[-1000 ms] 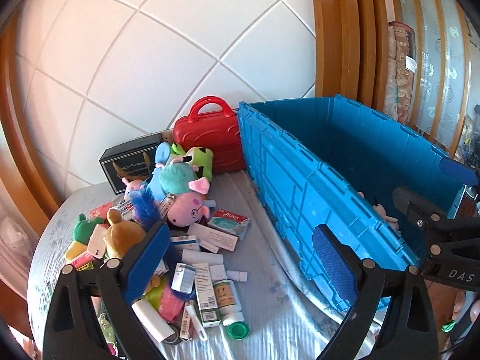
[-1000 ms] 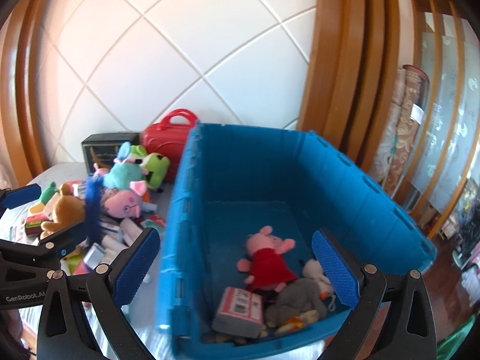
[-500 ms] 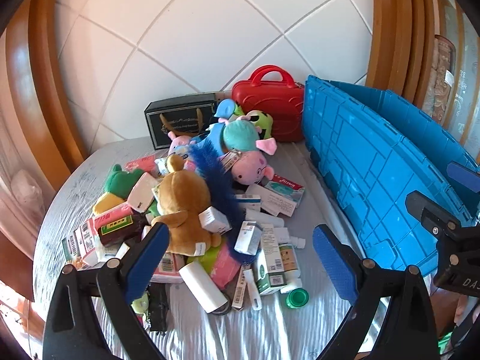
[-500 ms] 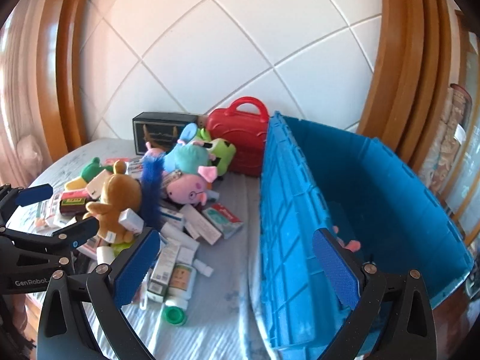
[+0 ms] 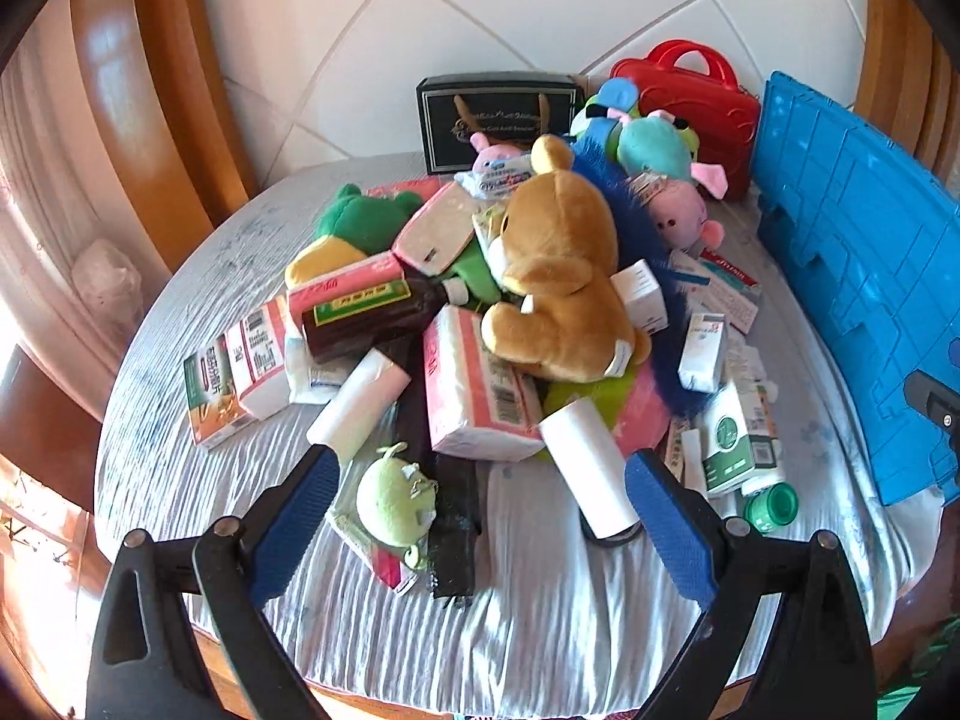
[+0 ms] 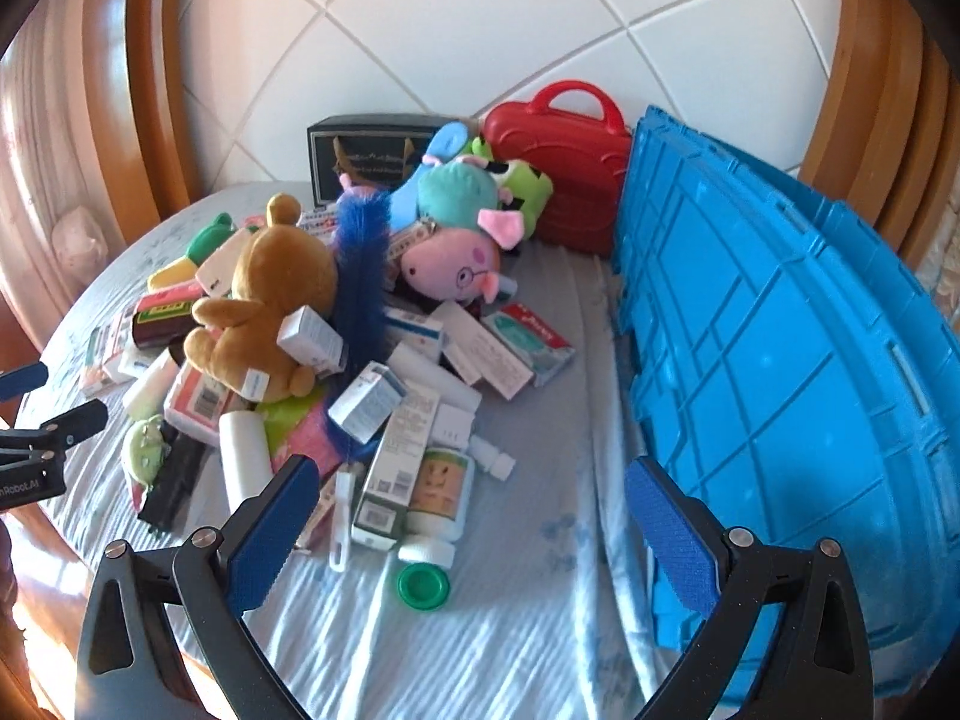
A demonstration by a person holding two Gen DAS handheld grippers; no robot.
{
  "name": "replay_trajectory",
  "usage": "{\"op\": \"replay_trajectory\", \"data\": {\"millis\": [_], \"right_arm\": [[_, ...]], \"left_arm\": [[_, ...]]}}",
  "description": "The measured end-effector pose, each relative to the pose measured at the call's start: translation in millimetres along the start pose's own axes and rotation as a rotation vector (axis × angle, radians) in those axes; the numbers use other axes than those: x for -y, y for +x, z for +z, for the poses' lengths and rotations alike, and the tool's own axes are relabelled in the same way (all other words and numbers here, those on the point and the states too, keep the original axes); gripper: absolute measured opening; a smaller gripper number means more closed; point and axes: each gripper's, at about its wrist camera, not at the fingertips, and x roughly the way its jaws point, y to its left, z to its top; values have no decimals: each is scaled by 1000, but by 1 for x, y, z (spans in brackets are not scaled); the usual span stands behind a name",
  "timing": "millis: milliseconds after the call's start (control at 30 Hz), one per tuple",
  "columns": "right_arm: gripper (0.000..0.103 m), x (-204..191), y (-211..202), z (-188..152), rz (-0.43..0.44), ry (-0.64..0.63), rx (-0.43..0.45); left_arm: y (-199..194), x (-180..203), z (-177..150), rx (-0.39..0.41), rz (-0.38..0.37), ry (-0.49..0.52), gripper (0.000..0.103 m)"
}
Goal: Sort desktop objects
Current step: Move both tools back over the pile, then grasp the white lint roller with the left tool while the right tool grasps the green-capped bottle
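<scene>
A heap of toys and small packages covers the round table. On top lies a brown plush bear [image 5: 558,276] [image 6: 264,294], beside a blue feather duster [image 6: 360,276], a pink pig plush [image 6: 453,264] [image 5: 681,213], tissue packs [image 5: 474,390] and medicine boxes [image 6: 366,399]. A small green plush [image 5: 396,495] and a white roll [image 5: 591,471] lie nearest my left gripper [image 5: 483,516], which hovers open above the heap's near edge. My right gripper [image 6: 471,531] is open and empty over a white bottle [image 6: 438,489] and a green cap [image 6: 423,585].
A tall blue crate [image 6: 780,360] [image 5: 858,276] stands along the right side of the table. A red toy case [image 6: 558,162] and a black box [image 5: 498,117] stand against the tiled wall at the back. Wooden frames flank the wall. The striped cloth [image 5: 540,618] lies bare at the front.
Both views have swung left, from the crate and its inside to the heap on the table. Both grippers have stayed open and empty.
</scene>
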Motion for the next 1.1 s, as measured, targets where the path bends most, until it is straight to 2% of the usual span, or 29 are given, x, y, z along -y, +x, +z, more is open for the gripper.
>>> {"op": "replay_trajectory", "data": {"millis": [167, 267, 433, 500, 633, 767, 867, 933, 1000, 1033, 1100], "right_arm": [[103, -5, 36, -21, 23, 16, -100], [103, -7, 58, -35, 26, 21, -162], [103, -8, 88, -59, 41, 51, -246], [103, -8, 97, -69, 47, 62, -269], [103, -11, 107, -84, 72, 72, -296], [81, -14, 115, -94, 87, 80, -310], [79, -14, 123, -101, 94, 87, -329], [72, -14, 128, -105, 101, 94, -339], [58, -12, 134, -108, 110, 103, -352], [55, -12, 137, -109, 112, 107, -359], [50, -11, 142, -111, 118, 111, -369]], "left_arm": [[32, -10, -28, -80, 8, 1, 97], [47, -7, -36, -121, -17, -15, 92], [73, 18, -47, -174, -86, 5, 88], [83, 31, -50, -194, -103, 19, 81], [99, 52, -49, -198, -126, 29, 80], [113, 63, -44, -190, -128, 18, 80], [124, 68, -40, -194, -142, 2, 80], [130, 72, -37, -197, -156, -2, 80], [138, 78, -34, -199, -131, 15, 79], [142, 81, -33, -203, -121, 26, 77], [150, 81, -32, -224, -146, 17, 61]]}}
